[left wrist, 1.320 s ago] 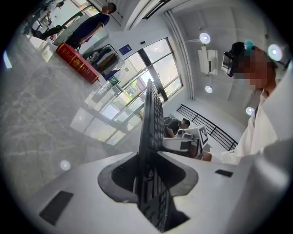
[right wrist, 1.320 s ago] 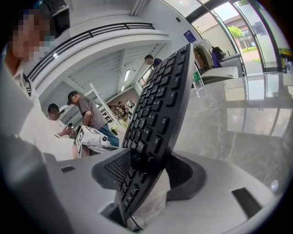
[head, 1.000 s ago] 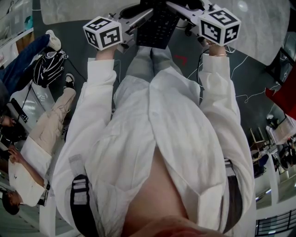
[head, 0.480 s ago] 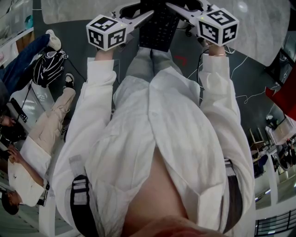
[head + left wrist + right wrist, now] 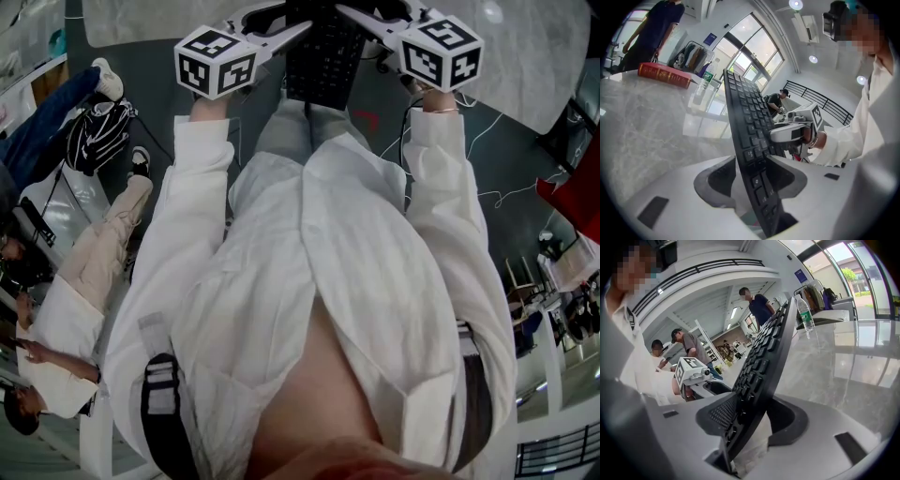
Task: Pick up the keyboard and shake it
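A black keyboard (image 5: 323, 52) hangs above the grey marble table (image 5: 141, 19), turned on edge between both grippers. My left gripper (image 5: 291, 28) has one short end between its pads (image 5: 752, 161); its jaws have just been opening, and the pads still touch the keyboard (image 5: 750, 126) on both sides. My right gripper (image 5: 361, 19) is shut on the other end, the keyboard (image 5: 764, 357) slanting through its pads (image 5: 752, 401) after the jaws closed a little. Each gripper shows in the other's view: the right gripper (image 5: 794, 131), the left gripper (image 5: 693, 373).
On the table (image 5: 647, 126) lie a red book (image 5: 663, 75) and a water bottle (image 5: 703, 86), both far from the grippers. People sit at the left (image 5: 56, 309) beside a backpack (image 5: 98, 136). Cables (image 5: 497, 187) trail on the floor at right.
The left gripper's marker cube has shifted slightly up and right and rolled. The keyboard has tilted a little with it. The right gripper has stayed put.
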{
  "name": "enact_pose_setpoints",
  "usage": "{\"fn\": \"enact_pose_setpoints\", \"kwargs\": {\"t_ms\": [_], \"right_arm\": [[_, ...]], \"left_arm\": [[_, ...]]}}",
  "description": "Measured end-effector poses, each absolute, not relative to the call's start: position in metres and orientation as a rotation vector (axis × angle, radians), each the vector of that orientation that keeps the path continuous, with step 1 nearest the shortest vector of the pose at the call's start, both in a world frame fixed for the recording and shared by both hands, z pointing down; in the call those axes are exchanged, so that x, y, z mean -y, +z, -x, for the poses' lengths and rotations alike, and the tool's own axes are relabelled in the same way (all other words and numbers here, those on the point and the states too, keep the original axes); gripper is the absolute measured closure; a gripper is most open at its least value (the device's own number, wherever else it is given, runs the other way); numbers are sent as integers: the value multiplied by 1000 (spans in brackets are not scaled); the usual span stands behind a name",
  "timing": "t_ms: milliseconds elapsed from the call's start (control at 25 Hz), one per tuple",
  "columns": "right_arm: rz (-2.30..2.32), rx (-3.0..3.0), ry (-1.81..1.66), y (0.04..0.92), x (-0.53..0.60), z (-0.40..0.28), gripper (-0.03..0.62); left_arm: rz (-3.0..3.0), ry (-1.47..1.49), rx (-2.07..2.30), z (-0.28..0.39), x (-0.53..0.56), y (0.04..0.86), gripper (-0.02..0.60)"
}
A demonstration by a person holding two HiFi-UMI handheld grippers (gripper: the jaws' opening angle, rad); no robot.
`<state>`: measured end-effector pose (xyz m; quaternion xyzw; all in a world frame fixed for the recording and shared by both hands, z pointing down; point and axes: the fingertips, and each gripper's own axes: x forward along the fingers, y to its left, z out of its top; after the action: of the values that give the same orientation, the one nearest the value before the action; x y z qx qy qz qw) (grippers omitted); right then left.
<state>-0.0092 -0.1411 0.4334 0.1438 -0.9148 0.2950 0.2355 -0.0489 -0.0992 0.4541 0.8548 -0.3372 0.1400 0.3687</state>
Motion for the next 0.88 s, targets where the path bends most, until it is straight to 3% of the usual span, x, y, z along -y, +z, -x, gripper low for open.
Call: {"fn": "enact_pose_setpoints", "kwargs": {"t_ms": [880], "right_arm": [[-341, 2487, 790, 440, 135, 14, 379]], "left_arm": [[-2137, 30, 977, 77, 149, 426, 391]]}}
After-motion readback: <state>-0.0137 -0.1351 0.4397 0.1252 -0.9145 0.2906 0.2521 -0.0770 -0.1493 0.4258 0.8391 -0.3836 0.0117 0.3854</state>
